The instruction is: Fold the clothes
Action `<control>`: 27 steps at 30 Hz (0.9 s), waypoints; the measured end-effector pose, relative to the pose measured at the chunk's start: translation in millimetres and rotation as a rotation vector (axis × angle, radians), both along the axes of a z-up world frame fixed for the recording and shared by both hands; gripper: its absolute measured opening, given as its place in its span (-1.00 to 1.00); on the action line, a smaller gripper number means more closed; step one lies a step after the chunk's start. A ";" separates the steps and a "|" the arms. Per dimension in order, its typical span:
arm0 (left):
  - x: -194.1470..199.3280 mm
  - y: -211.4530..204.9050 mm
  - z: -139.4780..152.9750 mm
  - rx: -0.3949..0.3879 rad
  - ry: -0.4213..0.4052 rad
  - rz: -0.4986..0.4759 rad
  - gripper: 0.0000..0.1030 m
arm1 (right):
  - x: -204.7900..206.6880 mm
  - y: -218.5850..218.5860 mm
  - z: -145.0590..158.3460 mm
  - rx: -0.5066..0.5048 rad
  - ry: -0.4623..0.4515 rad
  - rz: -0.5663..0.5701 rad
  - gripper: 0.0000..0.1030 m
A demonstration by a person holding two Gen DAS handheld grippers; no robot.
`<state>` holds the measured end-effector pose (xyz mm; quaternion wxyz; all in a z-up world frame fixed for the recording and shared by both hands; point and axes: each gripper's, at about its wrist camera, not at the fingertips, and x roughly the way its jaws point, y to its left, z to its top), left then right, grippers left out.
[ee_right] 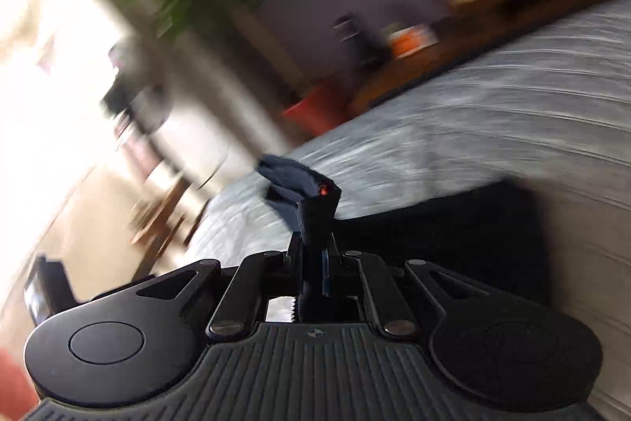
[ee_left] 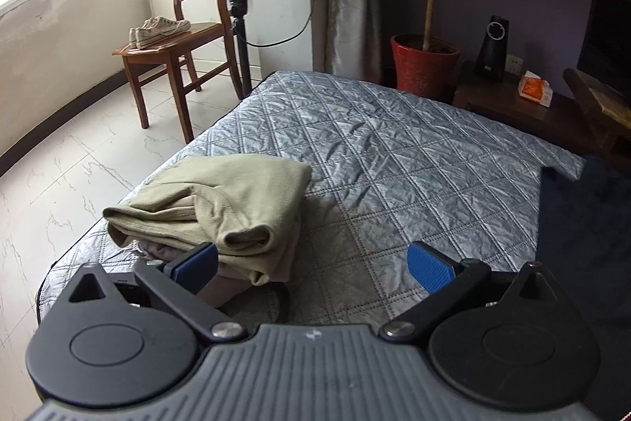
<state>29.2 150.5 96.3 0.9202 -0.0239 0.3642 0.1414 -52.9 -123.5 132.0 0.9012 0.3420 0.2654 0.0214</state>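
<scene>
With the left claw [ee_left: 311, 265] held open beside the folded beige garment [ee_left: 221, 208] at the lower left of the bed [ee_left: 394, 152], the soft, limp dark cloth [ee_right: 299, 184] is pinched at one edge by the closed right claw [ee_right: 315, 263] and is judged light and prone to sagging.

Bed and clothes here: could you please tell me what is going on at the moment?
A person is folding clothes on a quilted grey bed, with a gripper in each hand. The left gripper hangs open just above the bed, beside a folded beige garment that lies on a small pile near the bed's edge. The right gripper is shut on a dark blue garment, which sticks out past its fingers. That view is heavily blurred.
</scene>
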 end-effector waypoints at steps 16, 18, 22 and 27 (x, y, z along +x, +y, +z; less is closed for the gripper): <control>7.2 -92.1 -25.2 0.101 0.060 -0.244 0.98 | -36.9 -74.7 -28.9 -0.076 0.281 0.021 -0.13; 6.9 -99.3 -29.2 0.092 0.075 -0.266 0.98 | -29.6 -77.8 -18.4 -0.115 0.249 0.036 0.06; 4.3 -118.4 -38.6 0.104 0.106 -0.332 0.98 | -7.6 -82.2 -16.1 -0.086 0.230 0.155 0.36; -0.4 -142.6 -53.7 0.165 0.154 -0.414 0.98 | 33.8 -84.4 -51.2 0.003 0.310 0.259 0.29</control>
